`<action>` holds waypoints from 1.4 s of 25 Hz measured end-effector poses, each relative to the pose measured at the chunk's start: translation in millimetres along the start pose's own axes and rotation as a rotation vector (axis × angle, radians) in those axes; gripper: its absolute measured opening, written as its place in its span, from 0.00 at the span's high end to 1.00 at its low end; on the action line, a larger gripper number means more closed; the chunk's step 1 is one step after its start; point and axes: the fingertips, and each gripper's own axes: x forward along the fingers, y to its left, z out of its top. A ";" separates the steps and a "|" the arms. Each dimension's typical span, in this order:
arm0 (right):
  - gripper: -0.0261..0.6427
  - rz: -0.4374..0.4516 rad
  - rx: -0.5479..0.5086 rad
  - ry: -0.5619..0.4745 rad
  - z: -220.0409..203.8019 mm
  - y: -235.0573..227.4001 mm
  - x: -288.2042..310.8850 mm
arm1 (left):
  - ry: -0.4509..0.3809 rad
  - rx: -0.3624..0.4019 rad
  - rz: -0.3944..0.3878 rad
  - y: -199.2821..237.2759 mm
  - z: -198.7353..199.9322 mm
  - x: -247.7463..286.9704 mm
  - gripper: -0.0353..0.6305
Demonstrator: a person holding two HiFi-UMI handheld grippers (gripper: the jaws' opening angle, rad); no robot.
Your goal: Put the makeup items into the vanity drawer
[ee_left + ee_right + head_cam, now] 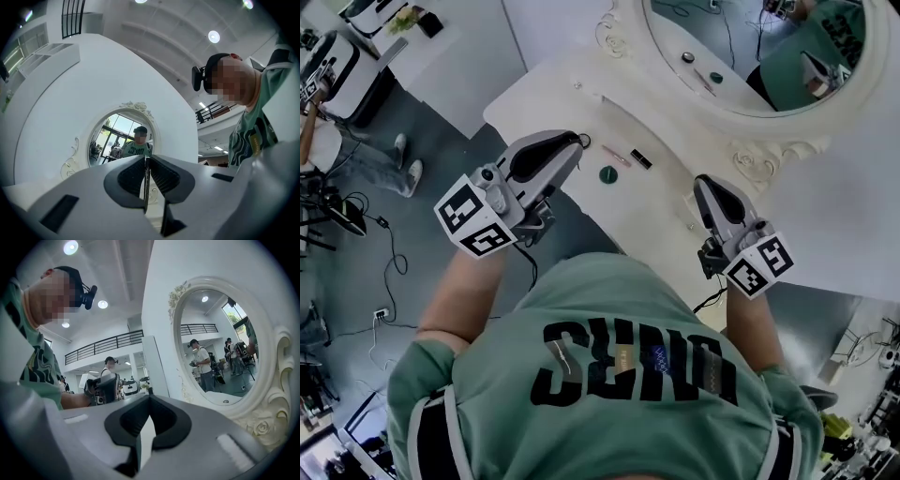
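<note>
Lying flat, round dark-green compact [608, 173].

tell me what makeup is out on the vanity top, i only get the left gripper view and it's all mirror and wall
Observer: The head view shows three items on the vanity top: a round green compact, a pink pencil and a small black tube.
Operator: where's my left gripper from them
Observer: The left gripper hangs over the vanity top's front edge, its tip just left of the pink pencil in the head view.
Operator: right gripper carrying anything
Observer: No, its own view shows the right gripper with its tongs together and nothing between them.
</note>
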 end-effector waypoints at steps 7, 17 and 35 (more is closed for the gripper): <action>0.95 -0.118 0.021 0.001 -22.6 -35.8 -38.3 | 0.224 0.036 -0.136 -18.3 -81.3 69.5 0.88; 0.95 -0.345 0.081 0.029 -88.9 -104.1 -154.8 | 0.639 0.267 -0.437 -75.1 -291.1 198.6 0.88; 0.95 -0.431 0.148 0.047 -149.8 -127.5 -250.3 | 1.001 0.704 -0.694 -108.6 -459.0 219.3 0.88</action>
